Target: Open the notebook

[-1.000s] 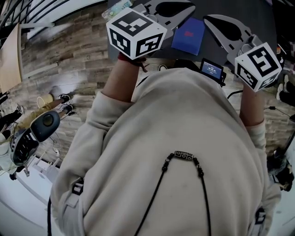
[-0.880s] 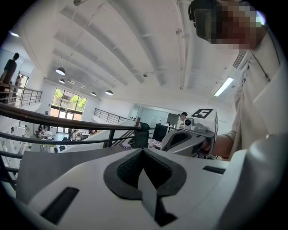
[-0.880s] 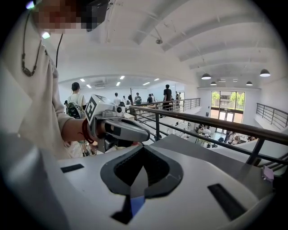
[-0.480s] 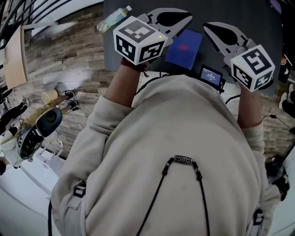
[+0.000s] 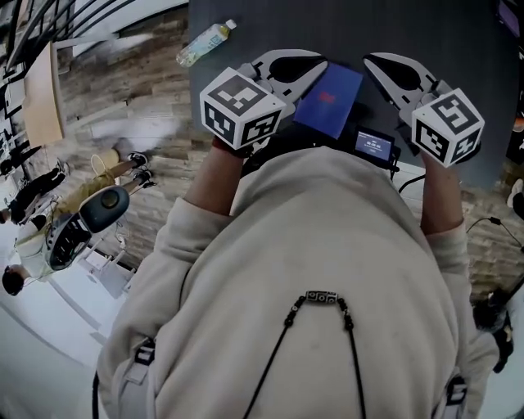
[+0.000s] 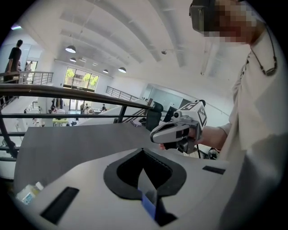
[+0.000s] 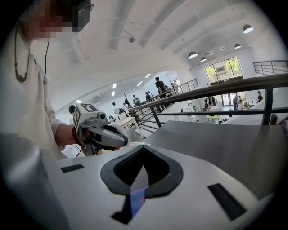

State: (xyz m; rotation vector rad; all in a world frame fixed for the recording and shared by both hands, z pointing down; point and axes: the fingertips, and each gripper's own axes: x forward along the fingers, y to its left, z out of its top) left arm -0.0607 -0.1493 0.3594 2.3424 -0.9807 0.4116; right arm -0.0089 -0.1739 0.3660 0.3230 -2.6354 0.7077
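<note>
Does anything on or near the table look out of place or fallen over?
Yes: a plastic bottle lies on its side at the left edge of the dark table, seemingly crossing that edge. The blue notebook lies flat and closed; nothing odd there.

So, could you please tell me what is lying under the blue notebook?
The blue notebook rests on the dark grey table; whatever might lie beneath is covered by the notebook itself.

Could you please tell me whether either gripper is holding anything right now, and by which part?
Nothing is held: the left gripper and right gripper both have jaws together and empty, near the blue notebook.
</note>
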